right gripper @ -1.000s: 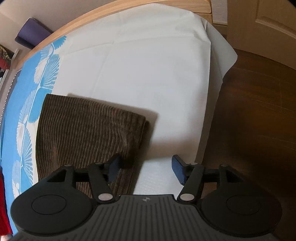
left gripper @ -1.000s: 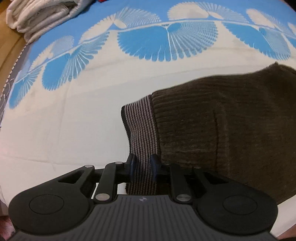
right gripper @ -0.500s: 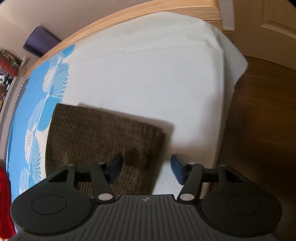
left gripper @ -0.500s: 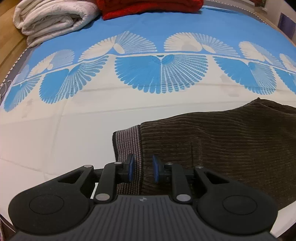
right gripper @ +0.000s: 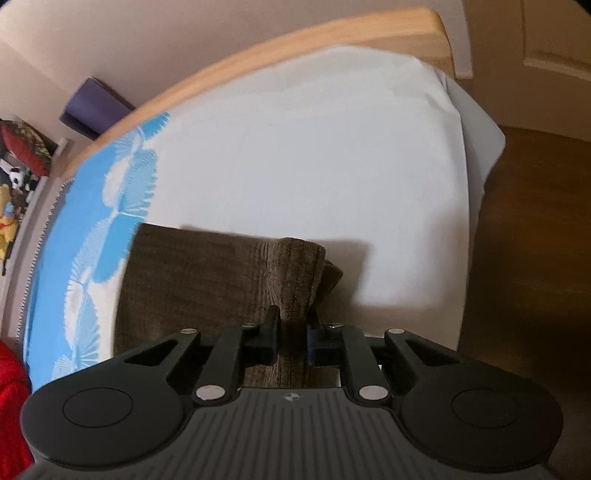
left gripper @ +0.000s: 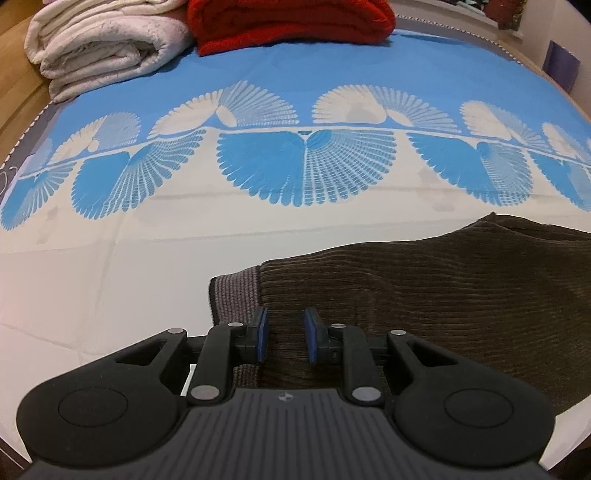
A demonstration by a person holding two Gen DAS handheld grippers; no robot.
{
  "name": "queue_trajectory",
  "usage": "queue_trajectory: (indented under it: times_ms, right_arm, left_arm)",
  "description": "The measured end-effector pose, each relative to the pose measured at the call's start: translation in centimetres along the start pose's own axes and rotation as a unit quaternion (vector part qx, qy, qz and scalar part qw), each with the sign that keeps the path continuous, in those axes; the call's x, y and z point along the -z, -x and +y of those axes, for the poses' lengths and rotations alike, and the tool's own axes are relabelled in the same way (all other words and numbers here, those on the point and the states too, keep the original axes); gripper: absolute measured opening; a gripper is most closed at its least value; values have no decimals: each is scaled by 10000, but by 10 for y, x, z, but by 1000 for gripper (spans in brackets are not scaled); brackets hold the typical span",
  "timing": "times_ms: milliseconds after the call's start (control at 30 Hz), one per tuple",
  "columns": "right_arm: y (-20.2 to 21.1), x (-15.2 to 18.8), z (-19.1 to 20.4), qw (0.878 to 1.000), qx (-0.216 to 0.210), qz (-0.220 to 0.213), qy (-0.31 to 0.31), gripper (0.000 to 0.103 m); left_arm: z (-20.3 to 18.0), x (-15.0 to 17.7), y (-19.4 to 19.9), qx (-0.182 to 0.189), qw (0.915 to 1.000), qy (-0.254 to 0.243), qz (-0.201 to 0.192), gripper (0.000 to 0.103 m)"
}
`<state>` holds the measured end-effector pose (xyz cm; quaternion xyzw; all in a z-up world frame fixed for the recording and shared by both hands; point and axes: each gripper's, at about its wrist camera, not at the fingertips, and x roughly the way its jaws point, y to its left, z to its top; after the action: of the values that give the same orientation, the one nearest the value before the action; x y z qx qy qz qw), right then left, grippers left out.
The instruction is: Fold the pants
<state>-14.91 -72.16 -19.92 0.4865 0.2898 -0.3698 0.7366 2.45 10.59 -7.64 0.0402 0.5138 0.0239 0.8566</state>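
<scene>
Right wrist view: both ends of the pants in your grip, fold not yet made

Nearest you, your right gripper [right gripper: 291, 338] is closing, its jaws already bunching one end of the brown corduroy pants [right gripper: 207, 273] off the white sheet [right gripper: 332, 155]; your left gripper [left gripper: 284, 338] holds narrow on cloth just beside the striped waistband [left gripper: 232, 295]. Beyond, the pants lie flat in a long band across the bed, so carrying one end over the other looks left to do; farther off sit a red blanket [left gripper: 291, 22] and a white blanket [left gripper: 103, 40]
</scene>
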Motion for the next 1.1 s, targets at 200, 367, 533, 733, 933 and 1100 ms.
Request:
queue_trajectory:
  times_ms: [200, 367, 533, 733, 933, 1100]
  right_arm:
    - [51, 15, 72, 9895, -508, -671, 1178, 13]
    - [130, 107, 177, 9045, -1511, -1639, 3635, 12]
    - [196, 274, 224, 7633, -2798, -1726, 5562, 12]
    - [157, 481, 186, 6420, -2797, -117, 7137, 14]
    - [147, 544, 151, 5561, -2300, -41, 7987, 29]
    - [181, 524, 157, 5298, -2976, 35, 7942, 57]
  left_arm:
    - [-3, 0, 6, 106, 9999, -51, -72, 23]
    - [1, -2, 12, 239, 9996, 31, -170, 23]
    - [4, -3, 15, 352, 9991, 144, -208, 23]
    - [-1, -2, 9, 349, 9994, 27, -84, 23]
    - [-10, 0, 11, 466, 9987, -170, -148, 23]
    - [-2, -1, 9, 412, 9991, -40, -133, 24]
